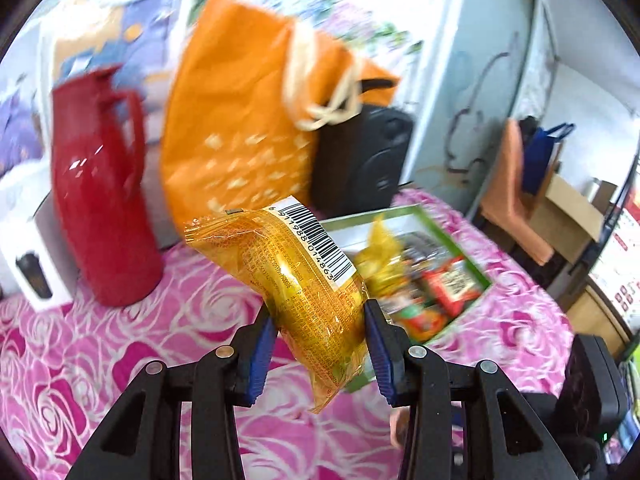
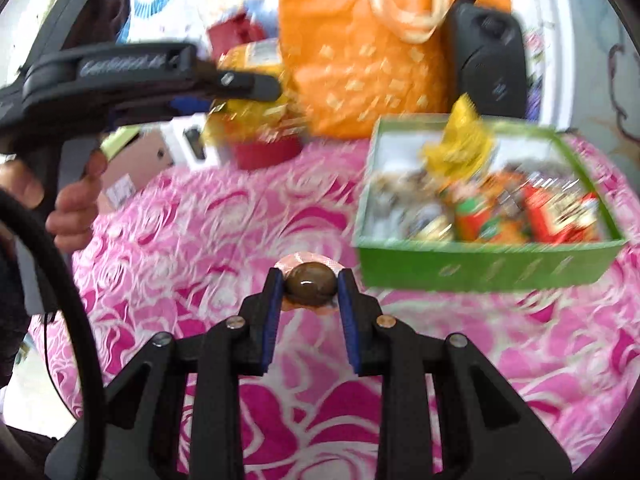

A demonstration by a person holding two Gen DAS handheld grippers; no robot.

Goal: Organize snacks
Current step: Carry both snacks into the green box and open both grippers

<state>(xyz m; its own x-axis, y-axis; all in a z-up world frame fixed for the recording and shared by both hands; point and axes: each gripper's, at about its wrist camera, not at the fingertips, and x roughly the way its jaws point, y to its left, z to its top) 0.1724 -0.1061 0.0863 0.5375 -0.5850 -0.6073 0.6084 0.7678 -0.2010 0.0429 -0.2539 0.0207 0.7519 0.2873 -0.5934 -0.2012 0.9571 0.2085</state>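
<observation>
My left gripper [image 1: 318,316] is shut on a yellow snack packet [image 1: 296,276] with a barcode, held above the pink tablecloth, left of the green box [image 1: 476,270]. In the right wrist view that gripper's black body [image 2: 152,70] reaches in from the left with the yellow packet [image 2: 250,54] at its tip. My right gripper [image 2: 309,282] is shut on a brown egg-shaped snack in a clear wrapper [image 2: 309,280], just above the cloth and left of the green box [image 2: 480,264]. The box holds several wrapped snacks, red, orange and yellow.
An orange drawstring bag [image 1: 240,120], a black speaker [image 1: 364,156] and a red jug [image 1: 100,200] stand along the back of the table. A white carton [image 1: 28,256] sits at the far left. A hand [image 2: 76,208] holds the left gripper's grip.
</observation>
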